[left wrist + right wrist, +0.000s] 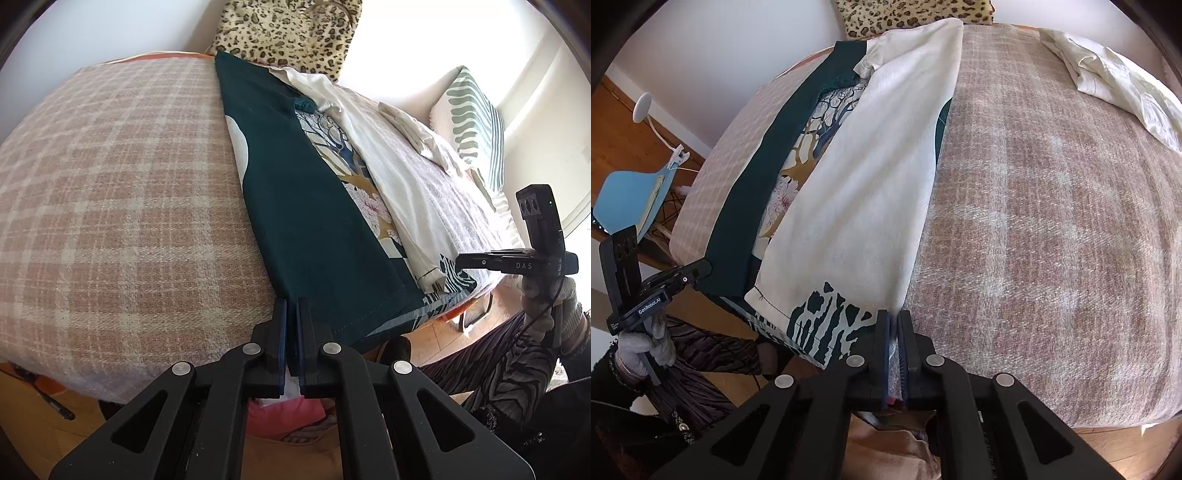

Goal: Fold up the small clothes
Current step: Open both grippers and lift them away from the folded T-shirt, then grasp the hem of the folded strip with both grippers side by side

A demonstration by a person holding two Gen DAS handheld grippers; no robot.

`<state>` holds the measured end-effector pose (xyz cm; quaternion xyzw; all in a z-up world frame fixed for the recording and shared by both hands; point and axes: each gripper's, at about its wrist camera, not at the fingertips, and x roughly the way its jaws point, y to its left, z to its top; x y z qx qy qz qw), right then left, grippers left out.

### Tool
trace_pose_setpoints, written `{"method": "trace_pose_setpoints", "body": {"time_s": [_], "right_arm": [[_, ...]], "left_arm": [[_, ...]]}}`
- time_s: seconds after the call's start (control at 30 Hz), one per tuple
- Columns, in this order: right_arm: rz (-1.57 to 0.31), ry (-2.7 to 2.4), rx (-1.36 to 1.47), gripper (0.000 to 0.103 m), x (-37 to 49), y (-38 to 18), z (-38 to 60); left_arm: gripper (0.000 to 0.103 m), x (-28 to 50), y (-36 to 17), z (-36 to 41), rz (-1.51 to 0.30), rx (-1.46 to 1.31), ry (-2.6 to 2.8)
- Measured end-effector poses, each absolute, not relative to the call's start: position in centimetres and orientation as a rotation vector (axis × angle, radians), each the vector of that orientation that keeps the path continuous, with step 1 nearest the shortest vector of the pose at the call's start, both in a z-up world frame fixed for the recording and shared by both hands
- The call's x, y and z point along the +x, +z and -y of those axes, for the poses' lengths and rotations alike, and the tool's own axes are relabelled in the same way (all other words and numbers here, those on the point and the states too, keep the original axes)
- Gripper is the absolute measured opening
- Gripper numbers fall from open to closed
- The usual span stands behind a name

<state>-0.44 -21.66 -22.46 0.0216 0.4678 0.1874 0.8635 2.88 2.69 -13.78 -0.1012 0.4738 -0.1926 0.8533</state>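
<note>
A small dark green top [306,206] with a tree and flower print lies lengthwise on the plaid blanket [110,192]. Both its sides are folded inward: the left flap shows green [738,221], the right flap shows its white inside [864,192]. My left gripper [293,306] is shut on the near left corner of the hem, with green cloth between the pads. My right gripper [894,317] is shut on the near right corner of the hem, by the zebra-like print [827,325]. Each gripper shows in the other's view, the right gripper [461,260] and the left gripper [701,269], held by gloved hands.
A crumpled cream garment [1115,81] lies at the far right of the bed. A leopard-print pillow [288,29] and a green-striped cushion [476,122] sit at the head end. A blue chair [628,199] stands on the wooden floor to the left. The bed's near edge is just below the grippers.
</note>
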Motion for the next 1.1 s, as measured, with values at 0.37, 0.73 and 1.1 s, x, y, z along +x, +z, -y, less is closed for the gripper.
{"method": "trace_pose_setpoints", "body": {"time_s": [0.37, 0.73, 1.1], "right_arm": [[-0.972, 0.475, 0.157, 0.030, -0.8, -22.8, 23.1], [-0.948, 0.440, 0.097, 0.000, -1.2, -23.0, 22.7], [-0.976, 0.500, 0.290, 0.035, -1.1, -23.3, 25.0]], "left_arm": [[0.020, 2.8, -13.7, -3.5, -1.039, -0.249, -0.395], [0.001, 2.3, -13.4, -2.9, -0.993, -0.185, -0.410], [0.024, 2.6, -13.7, -3.2, -1.036, -0.250, -0.409]]}}
